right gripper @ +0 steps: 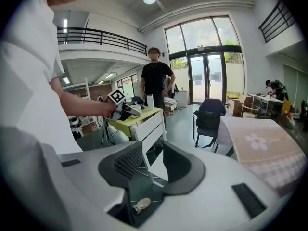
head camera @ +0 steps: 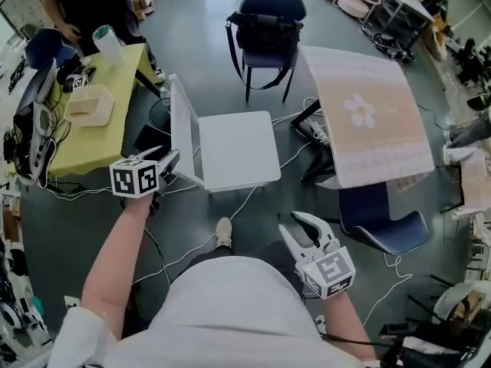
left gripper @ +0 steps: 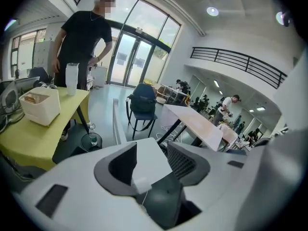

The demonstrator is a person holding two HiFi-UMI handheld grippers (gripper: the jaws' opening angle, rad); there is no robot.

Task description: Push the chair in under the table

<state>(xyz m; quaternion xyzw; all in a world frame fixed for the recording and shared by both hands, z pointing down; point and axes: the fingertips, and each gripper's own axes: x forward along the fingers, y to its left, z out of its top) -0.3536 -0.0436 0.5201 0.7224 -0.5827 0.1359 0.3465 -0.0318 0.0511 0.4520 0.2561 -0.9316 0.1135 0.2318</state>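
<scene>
The white chair (head camera: 238, 150) stands beside the table (head camera: 376, 121), not yet pushed under; left gripper (head camera: 167, 165) and right gripper (head camera: 301, 227) both spread, holding nothing

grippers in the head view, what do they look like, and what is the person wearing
Both are light grey plastic with dark ribbed inner pads. The left gripper and right gripper each carry a white cube with black square markers. The person wears a white shirt with sleeves to the elbow.
</scene>
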